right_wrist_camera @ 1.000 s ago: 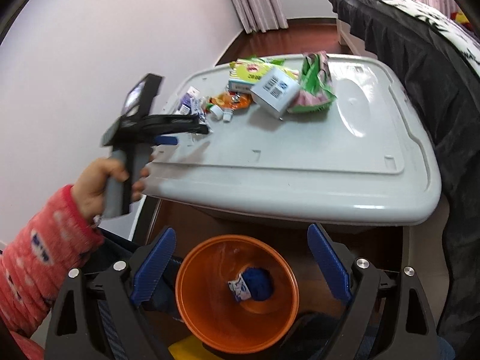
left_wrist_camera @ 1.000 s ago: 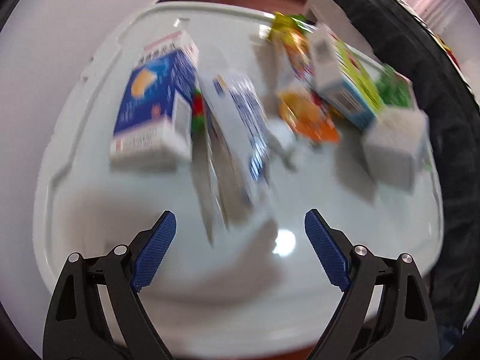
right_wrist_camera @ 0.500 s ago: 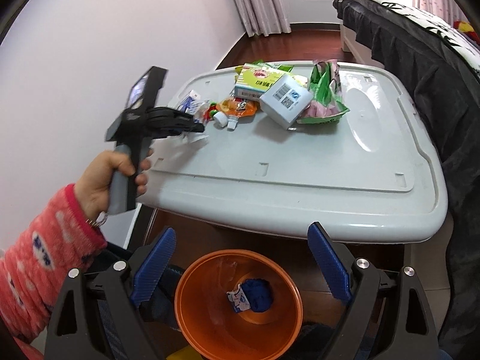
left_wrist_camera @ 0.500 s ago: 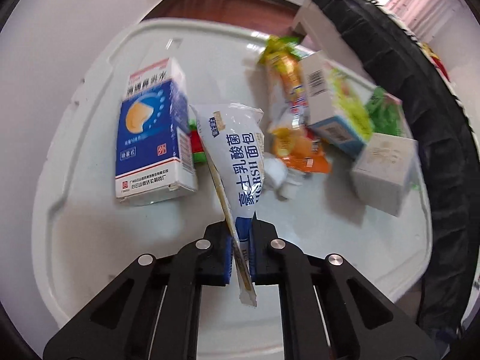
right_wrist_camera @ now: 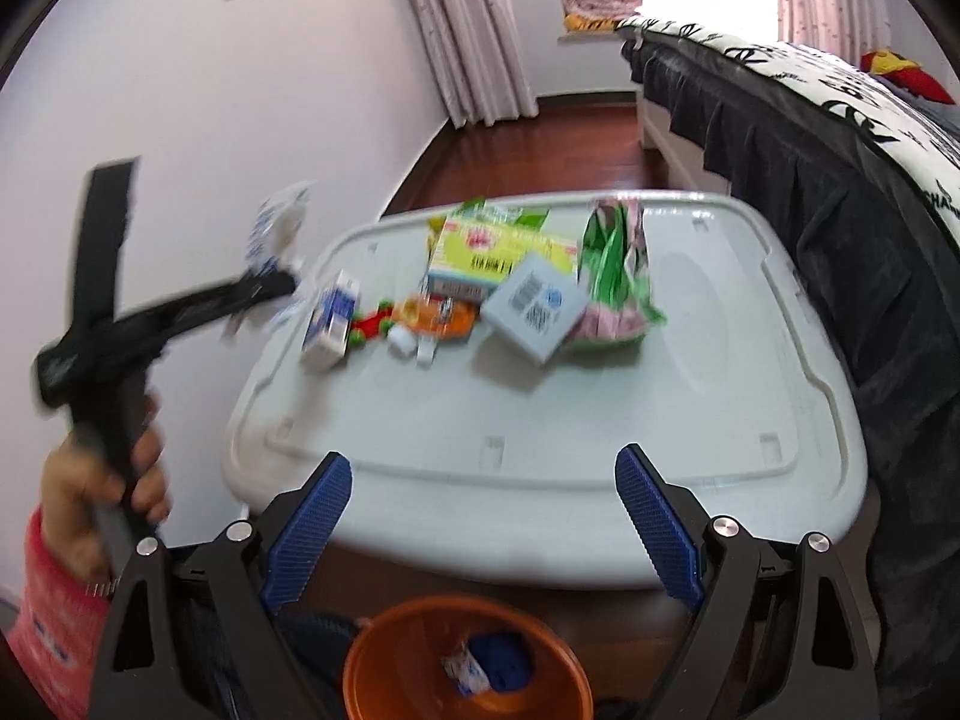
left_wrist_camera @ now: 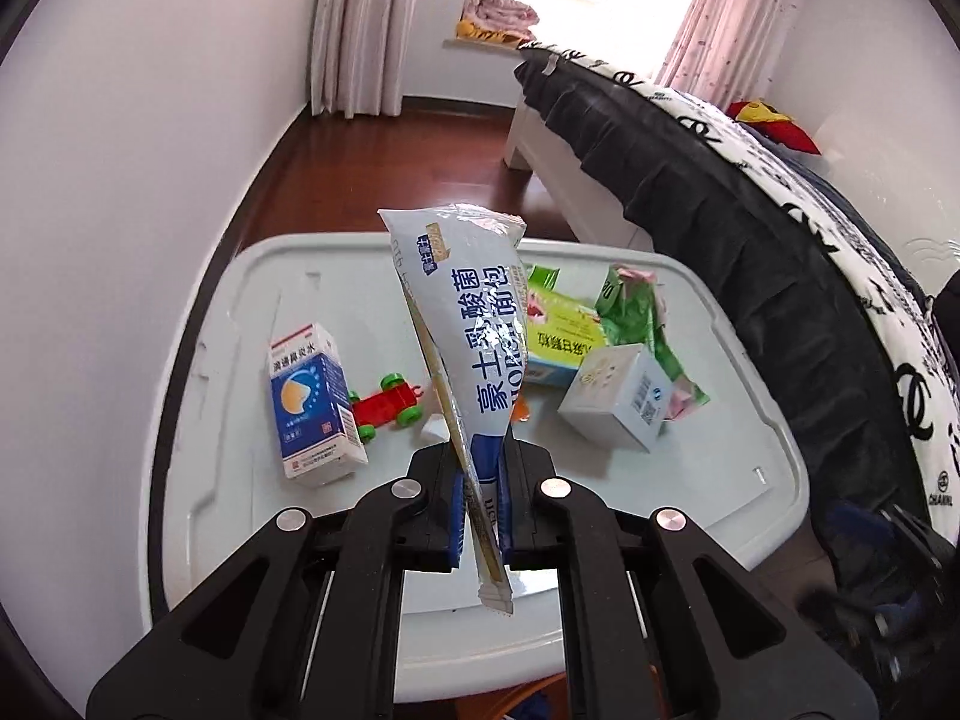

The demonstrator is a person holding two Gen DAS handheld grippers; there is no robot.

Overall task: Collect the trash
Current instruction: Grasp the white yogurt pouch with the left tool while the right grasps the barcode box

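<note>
My left gripper (left_wrist_camera: 480,504) is shut on a white and blue bread wrapper (left_wrist_camera: 468,324) and holds it up above the white table (left_wrist_camera: 240,480). The right wrist view shows that gripper (right_wrist_camera: 282,282) raised at the table's left edge, wrapper (right_wrist_camera: 273,228) blurred. My right gripper (right_wrist_camera: 486,516) is open and empty, above an orange bin (right_wrist_camera: 420,660) that holds a blue item and a small wrapper. On the table lie a blue and white carton (left_wrist_camera: 315,408), a yellow-green box (left_wrist_camera: 561,330), a grey-white box (left_wrist_camera: 618,396), a green and pink bag (left_wrist_camera: 642,324).
A red toy car with green wheels (left_wrist_camera: 390,402) and an orange pouch (right_wrist_camera: 438,318) lie among the trash. A bed with a dark skirt (left_wrist_camera: 750,276) stands close on the right. A white wall (left_wrist_camera: 120,210) runs along the left.
My left gripper closed on the bread wrapper and lifted it off the table, tilting upward. My right gripper rose a little toward the table and stayed open.
</note>
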